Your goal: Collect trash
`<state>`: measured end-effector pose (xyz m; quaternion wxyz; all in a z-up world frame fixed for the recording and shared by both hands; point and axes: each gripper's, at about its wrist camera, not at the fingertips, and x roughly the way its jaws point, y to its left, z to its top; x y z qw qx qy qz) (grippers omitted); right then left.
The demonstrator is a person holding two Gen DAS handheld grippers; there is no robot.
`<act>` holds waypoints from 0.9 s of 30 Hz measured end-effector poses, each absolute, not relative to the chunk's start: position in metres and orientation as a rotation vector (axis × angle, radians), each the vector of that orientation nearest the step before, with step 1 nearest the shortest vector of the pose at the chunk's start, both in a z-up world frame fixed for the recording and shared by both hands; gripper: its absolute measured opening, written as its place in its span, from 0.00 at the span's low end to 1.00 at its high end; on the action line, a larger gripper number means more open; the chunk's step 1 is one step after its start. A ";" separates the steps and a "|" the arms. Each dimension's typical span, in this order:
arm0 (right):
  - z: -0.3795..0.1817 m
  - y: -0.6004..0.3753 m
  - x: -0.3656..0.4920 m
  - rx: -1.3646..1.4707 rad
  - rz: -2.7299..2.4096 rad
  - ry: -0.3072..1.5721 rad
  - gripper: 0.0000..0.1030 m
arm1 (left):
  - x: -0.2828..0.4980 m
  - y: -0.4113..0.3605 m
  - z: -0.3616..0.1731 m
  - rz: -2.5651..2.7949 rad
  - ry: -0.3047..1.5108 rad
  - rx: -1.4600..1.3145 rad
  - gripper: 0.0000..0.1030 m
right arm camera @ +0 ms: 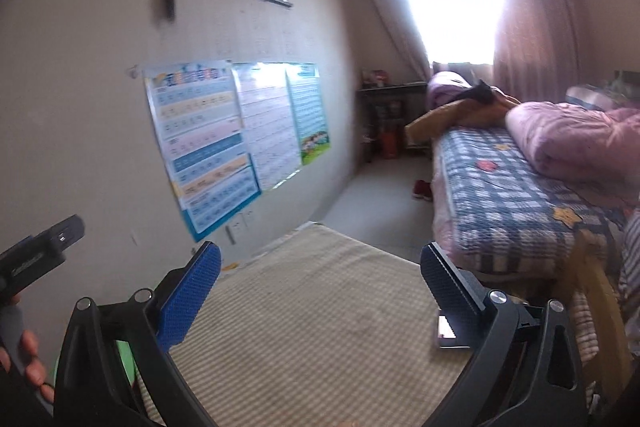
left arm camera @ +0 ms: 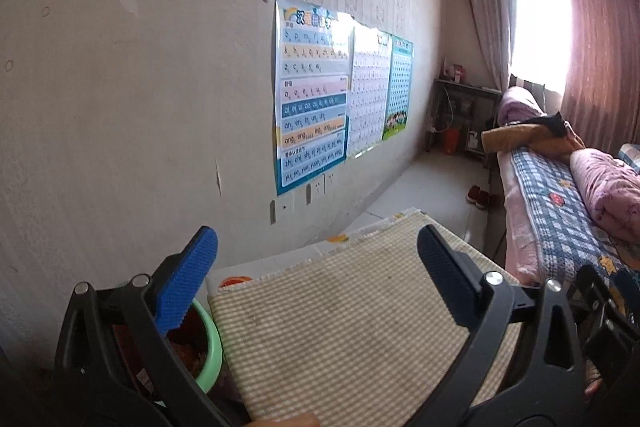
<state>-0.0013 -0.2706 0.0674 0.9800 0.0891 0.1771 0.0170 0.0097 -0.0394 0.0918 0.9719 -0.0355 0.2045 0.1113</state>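
Observation:
My left gripper (left arm camera: 318,275) is open and empty, raised above a table covered by a beige checked cloth (left arm camera: 352,327). A green basin (left arm camera: 210,347) holding reddish-brown scraps sits at the table's left edge, under my left finger (left arm camera: 188,279). My right gripper (right arm camera: 320,287) is open and empty above the same cloth (right arm camera: 312,331). A small silvery wrapper-like piece (right arm camera: 446,329) shows beside the right finger; I cannot tell what it is. The basin's green rim (right arm camera: 124,355) peeks behind the left finger. The left hand-held gripper (right arm camera: 36,255) shows at the far left.
A wall with learning posters (left arm camera: 312,99) runs along the left. A bed with a blue checked quilt (left arm camera: 560,211) and pink bedding stands to the right. Floor with red shoes (left arm camera: 478,195), a shelf (left arm camera: 460,115) and a bright curtained window lie beyond.

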 end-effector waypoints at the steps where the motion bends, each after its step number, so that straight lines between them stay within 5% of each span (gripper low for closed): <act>1: 0.067 -0.274 -0.002 0.184 0.026 0.359 0.93 | 0.008 -0.041 0.092 0.220 0.418 -0.072 0.95; 27: 0.051 -0.259 0.004 0.163 0.049 0.432 0.93 | 0.008 -0.038 0.082 0.232 0.468 -0.060 0.95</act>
